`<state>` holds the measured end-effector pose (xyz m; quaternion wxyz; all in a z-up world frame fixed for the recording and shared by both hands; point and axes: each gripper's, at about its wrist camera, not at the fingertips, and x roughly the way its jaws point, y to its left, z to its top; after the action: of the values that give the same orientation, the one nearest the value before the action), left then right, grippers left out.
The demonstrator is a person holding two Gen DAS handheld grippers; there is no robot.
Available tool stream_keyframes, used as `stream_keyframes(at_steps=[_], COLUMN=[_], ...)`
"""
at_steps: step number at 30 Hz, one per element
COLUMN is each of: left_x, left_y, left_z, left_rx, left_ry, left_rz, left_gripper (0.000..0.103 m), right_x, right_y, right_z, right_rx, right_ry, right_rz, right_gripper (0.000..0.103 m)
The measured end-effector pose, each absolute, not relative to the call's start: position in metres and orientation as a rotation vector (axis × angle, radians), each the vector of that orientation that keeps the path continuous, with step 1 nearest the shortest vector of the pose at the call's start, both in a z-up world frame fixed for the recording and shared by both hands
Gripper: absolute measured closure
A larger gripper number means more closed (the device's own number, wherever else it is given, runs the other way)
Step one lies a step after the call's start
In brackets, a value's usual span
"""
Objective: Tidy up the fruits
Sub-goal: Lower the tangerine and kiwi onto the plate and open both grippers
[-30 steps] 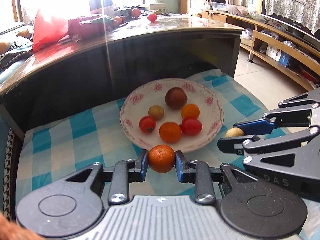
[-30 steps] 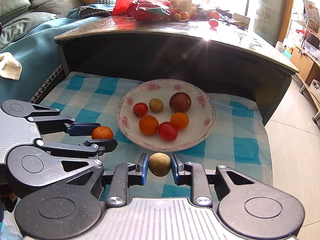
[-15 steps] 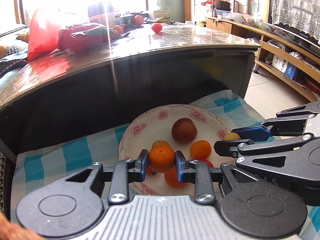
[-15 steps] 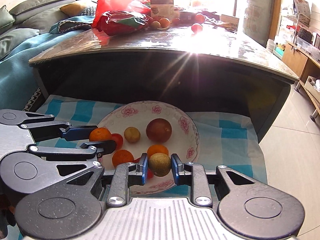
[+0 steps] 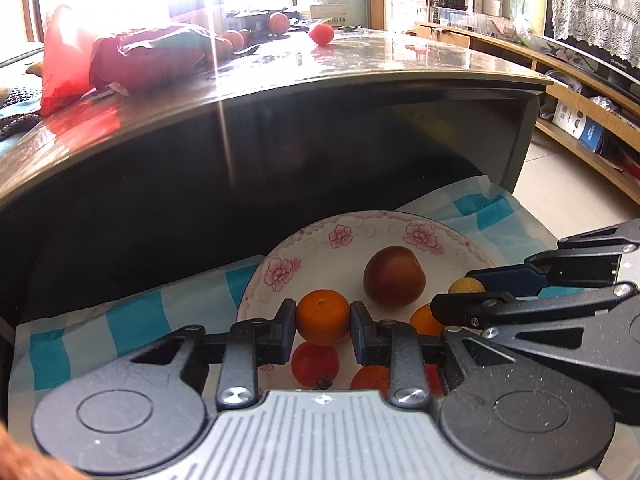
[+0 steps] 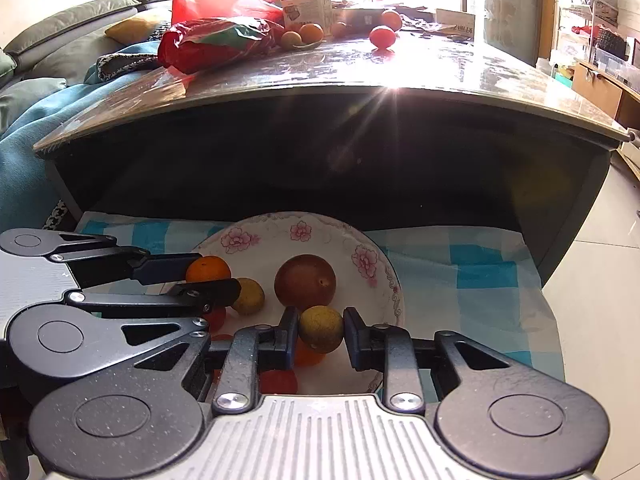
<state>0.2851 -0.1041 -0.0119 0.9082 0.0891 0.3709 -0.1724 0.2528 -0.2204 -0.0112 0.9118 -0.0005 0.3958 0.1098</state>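
Left hand-held gripper (image 5: 323, 330): closed tight on an orange (image 5: 322, 316), low middle of the frame, over the plate.
Right hand-held gripper (image 6: 320, 336): jaws opening, brownish-yellow fruit (image 6: 321, 329) between them, right pad just off it.
Plate (image 6: 372, 256): white with pink flowers, holding a big dark red fruit (image 6: 305, 281) and small ones.
Cloth (image 6: 472, 276): blue and white checks, under the plate.
Bench (image 6: 400, 72): shiny top, upper half of frame, red bag (image 6: 216, 36) and loose fruits on it.
Room: sofa upper left, tiled floor at right.
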Motion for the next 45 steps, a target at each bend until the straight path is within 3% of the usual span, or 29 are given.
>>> stream_keyframes(at_steps=[35,45], left_x=[0.284,0.260], left_y=[-0.091,-0.071], left_z=[0.001,0.017], left_rx=[0.134,0.097], left_ry=[0.748,0.722], left_rz=[-0.324,-0.260], left_gripper=[0.059,0.047], right_x=[0.254,0.243], right_y=[-0.233,-0.234], right_z=[-0.008,0.006], right_rx=[0.049,0.062], right_ry=[0.783,0.763], right_rz=[0.215,0.200], right_gripper=[0.078,0.077])
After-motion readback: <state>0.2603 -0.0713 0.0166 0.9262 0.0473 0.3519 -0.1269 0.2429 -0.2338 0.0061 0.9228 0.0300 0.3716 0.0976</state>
